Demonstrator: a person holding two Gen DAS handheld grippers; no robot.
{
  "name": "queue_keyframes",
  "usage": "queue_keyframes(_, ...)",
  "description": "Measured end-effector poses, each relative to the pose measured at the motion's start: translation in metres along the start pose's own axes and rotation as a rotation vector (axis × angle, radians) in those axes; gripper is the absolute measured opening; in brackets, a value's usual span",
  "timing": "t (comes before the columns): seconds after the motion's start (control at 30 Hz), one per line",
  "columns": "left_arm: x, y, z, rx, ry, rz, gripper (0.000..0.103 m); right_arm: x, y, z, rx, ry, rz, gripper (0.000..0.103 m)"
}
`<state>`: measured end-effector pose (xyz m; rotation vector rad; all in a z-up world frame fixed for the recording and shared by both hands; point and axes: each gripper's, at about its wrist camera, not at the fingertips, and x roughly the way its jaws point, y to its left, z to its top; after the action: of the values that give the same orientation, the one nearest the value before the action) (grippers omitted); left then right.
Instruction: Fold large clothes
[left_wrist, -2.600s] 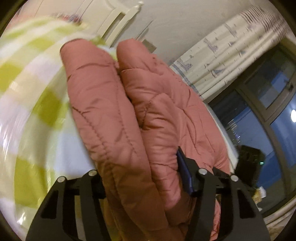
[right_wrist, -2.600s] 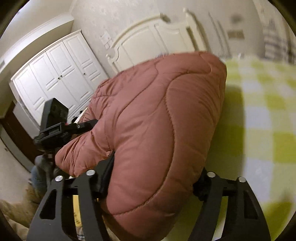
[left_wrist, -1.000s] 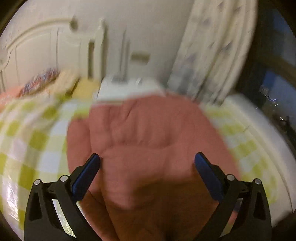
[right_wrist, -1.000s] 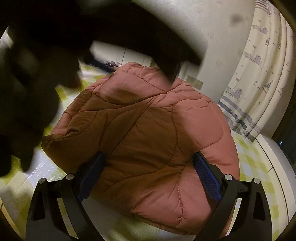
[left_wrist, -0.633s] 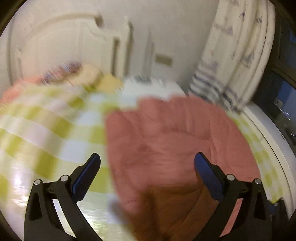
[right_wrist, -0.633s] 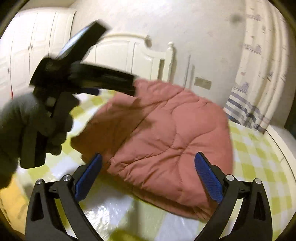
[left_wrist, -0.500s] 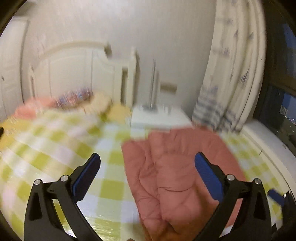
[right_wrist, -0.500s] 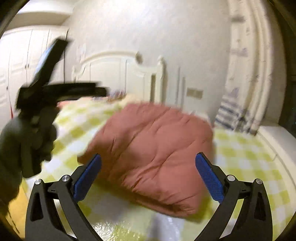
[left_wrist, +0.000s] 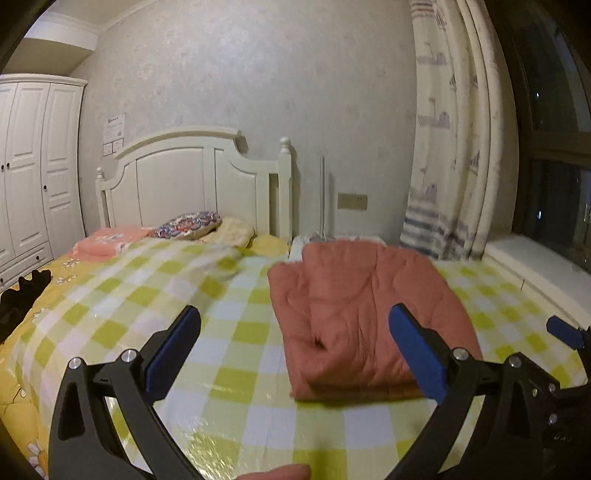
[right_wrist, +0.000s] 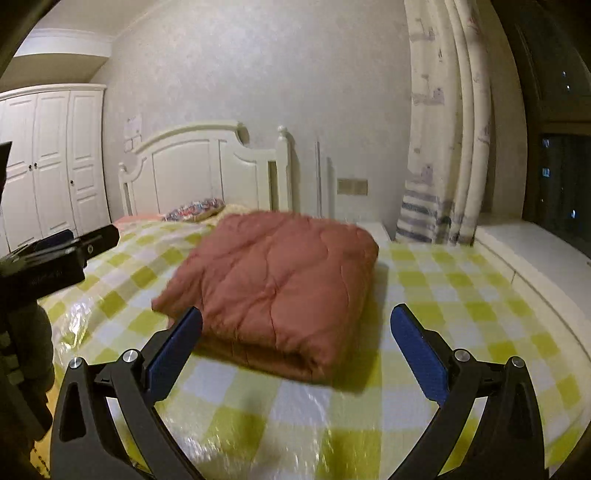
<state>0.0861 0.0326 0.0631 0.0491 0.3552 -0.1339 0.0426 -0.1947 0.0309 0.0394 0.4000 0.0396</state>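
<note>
Checked bedspread (left_wrist: 229, 332) carries one folded pink jacket (right_wrist: 280, 280) ahead of both spread, empty grippers, left gripper (left_wrist: 295, 350) and right gripper (right_wrist: 295, 347), three pillows (left_wrist: 192, 224) beyond.

No readable text anywhere. Only a white paper notice (left_wrist: 115, 127) on the wall, far ahead and left of the open jaws, its print too small to make out. Faint marks on the black body at the lower right, illegible.

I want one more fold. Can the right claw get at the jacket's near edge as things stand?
Probably yes: the right claw is open, the jacket lies folded just ahead, and only bare bedcover lies between.
</note>
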Motion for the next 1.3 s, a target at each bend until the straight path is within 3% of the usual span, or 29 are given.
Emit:
queue_keyframes(0.27,0.006,-0.013,-0.026,0.013,0.069,-0.032,0.101,0.007,-0.012,-0.009,0.066,0.031,-0.021,0.098)
queue_keyframes(1.3,0.014,-0.010,-0.042,0.020,0.120,-0.013,0.101,0.004,-0.009,-0.009,0.073,0.022,-0.012,0.098)
